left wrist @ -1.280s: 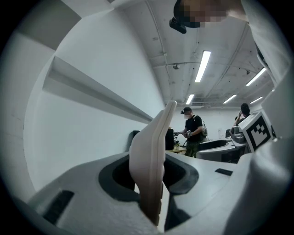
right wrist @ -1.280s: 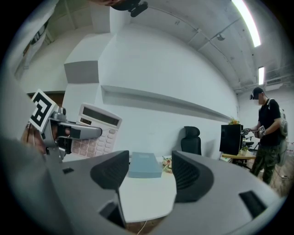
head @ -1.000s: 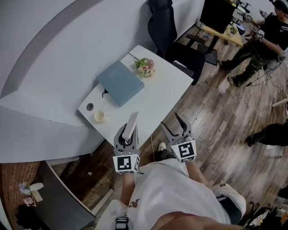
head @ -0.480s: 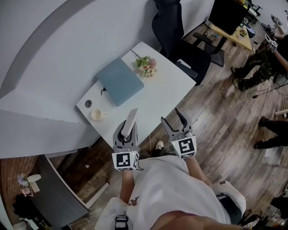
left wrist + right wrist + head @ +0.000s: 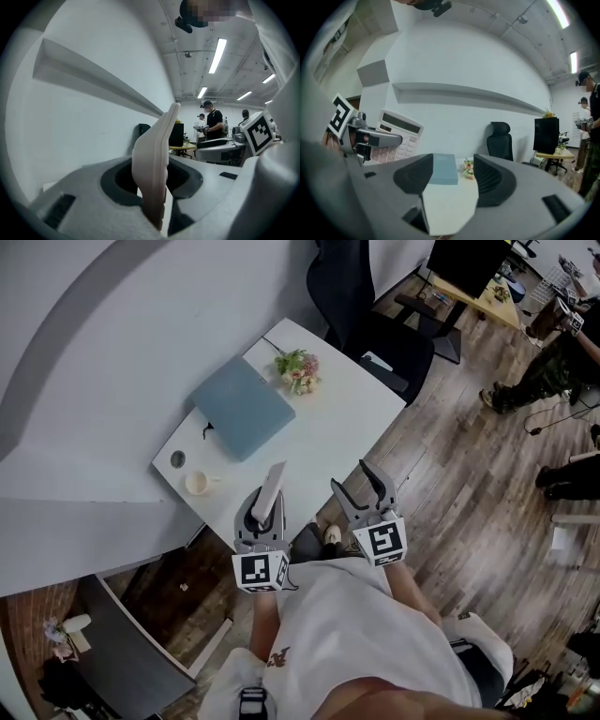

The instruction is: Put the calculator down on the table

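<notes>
The left gripper [image 5: 265, 518] pinches a flat, pale plastic calculator [image 5: 274, 486] by its lower end, holding it upright (edge-on in the left gripper view) above the near edge of the white rectangular table [image 5: 328, 432]. The right gripper [image 5: 353, 482] hangs alongside, its jaws spread and empty.

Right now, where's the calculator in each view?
Head view: calculator lower centre, standing on edge in the left claw, above the table near its front edge.
Left gripper view: calculator dead centre, edge-on between the jaws.
Right gripper view: calculator far left, keypad towards the camera.
Shared landmark: black office chair.
</notes>
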`<state>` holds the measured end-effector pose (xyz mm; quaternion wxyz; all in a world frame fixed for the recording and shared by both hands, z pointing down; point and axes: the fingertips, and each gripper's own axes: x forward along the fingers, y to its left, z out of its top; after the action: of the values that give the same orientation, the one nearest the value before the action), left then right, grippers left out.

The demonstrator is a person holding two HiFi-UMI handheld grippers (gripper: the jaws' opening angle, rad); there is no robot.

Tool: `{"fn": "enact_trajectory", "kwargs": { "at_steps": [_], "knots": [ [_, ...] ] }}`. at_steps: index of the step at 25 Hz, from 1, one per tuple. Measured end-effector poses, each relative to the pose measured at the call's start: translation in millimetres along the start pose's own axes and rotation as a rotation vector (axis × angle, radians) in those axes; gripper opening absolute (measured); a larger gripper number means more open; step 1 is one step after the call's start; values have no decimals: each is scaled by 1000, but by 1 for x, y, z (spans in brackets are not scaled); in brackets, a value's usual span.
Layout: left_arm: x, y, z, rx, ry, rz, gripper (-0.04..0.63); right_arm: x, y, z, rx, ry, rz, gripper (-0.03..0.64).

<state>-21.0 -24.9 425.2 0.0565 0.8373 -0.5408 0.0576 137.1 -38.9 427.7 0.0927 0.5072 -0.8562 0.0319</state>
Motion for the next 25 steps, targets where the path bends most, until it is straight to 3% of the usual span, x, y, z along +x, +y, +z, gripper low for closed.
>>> {"fn": "enact_trajectory", "kwargs": {
  "at_steps": [8,14,25],
  "knots": [
    [30,26,-29,-75,58,-83,126,30,5,-8,-15,68,-21,268],
    [45,43,-62,-155,115,-137,126,55,28,-39,16,189,20,259],
    [60,57,-110,-272,200,-153,126,78,44,-66,41,271,67,247]
  ]
}}
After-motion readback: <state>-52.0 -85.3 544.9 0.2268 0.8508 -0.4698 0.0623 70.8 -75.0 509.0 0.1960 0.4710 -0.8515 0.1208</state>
